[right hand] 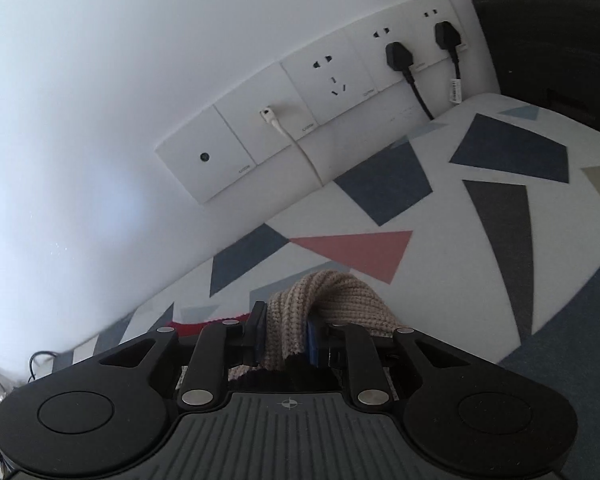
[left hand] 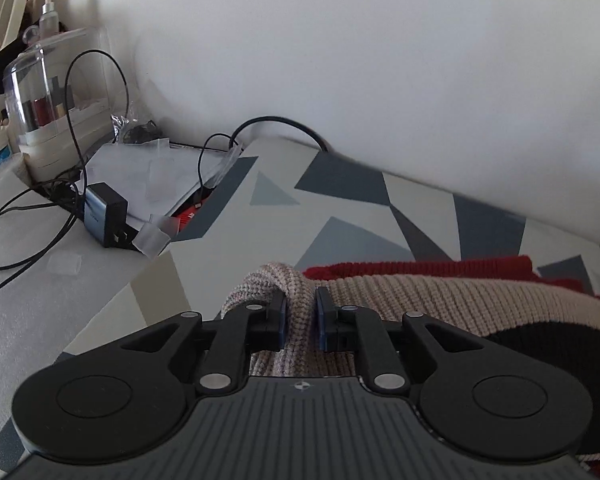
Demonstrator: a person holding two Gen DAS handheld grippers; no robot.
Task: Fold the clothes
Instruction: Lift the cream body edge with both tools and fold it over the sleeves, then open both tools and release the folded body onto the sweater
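A knitted sweater (left hand: 440, 296), beige with red and black bands, lies on a cloth with a geometric pattern (left hand: 340, 208). My left gripper (left hand: 301, 300) is shut on a bunched beige fold of the sweater at its left end. In the right wrist view my right gripper (right hand: 286, 320) is shut on another beige fold of the sweater (right hand: 340, 300), held above the patterned cloth (right hand: 480, 220). A strip of the red band (right hand: 204, 326) shows left of the fingers.
A white wall stands close behind. Left of the cloth are a charger block (left hand: 104, 216), black cables (left hand: 72, 128), papers and a clear cosmetics organizer (left hand: 48, 92). A row of wall sockets (right hand: 320, 92) with plugs and a black box (right hand: 552, 48) are to the right.
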